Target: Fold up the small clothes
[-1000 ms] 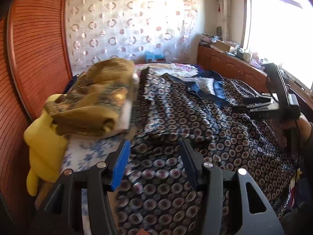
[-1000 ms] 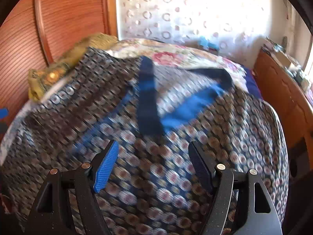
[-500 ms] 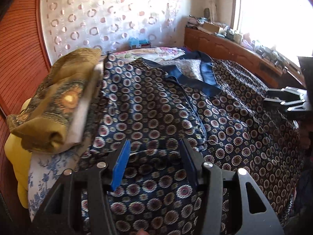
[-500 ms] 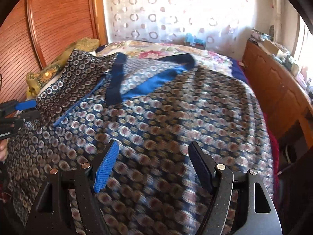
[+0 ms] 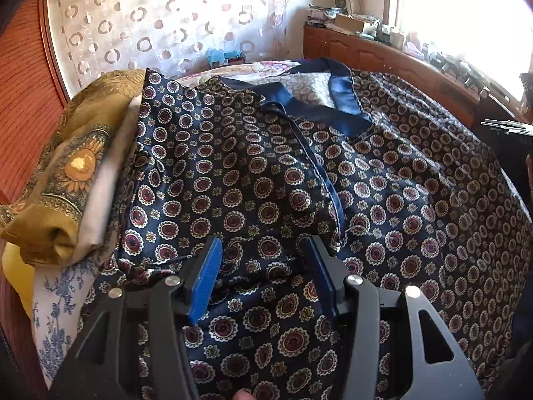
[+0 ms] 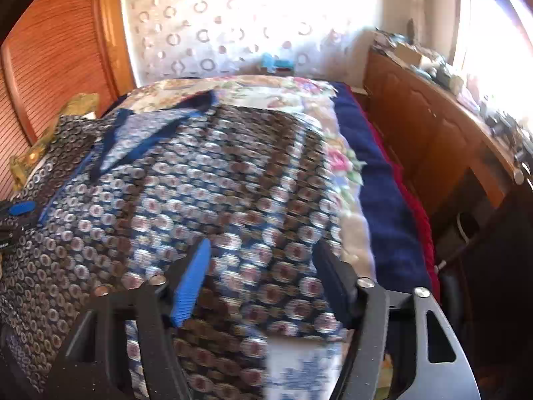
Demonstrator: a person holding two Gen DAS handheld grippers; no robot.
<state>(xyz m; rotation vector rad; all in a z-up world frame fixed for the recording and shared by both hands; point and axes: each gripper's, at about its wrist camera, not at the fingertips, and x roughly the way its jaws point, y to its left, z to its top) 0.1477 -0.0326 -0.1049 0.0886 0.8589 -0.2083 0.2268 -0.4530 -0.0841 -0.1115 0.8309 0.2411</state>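
Setting up the side folds on the shirt, both claws over the bed.

L to R: mustard-gold patterned cloth pile [image 5: 66,173] sits at the bed's left edge; the navy circle-print satin shirt w/ blue collar band [image 5: 266,173] lies spread over the floral bedsheet [image 6: 336,160]. Left gripper [image 5: 263,266] hovers part-open over the folded-in left side, gripping nothing. Right gripper [image 6: 260,270] is closing over the right hem, pads not pinching yet. Next, I'd guess: pinch the right edge, fold inward. No readable writing or brands.

One patterned navy garment [image 5: 383,180] lies spread at centre. One folded mustard cloth [image 5: 76,163] sits at nine o'clock. Two grippers appear: left gripper [image 5: 263,266], right gripper [image 6: 260,266].
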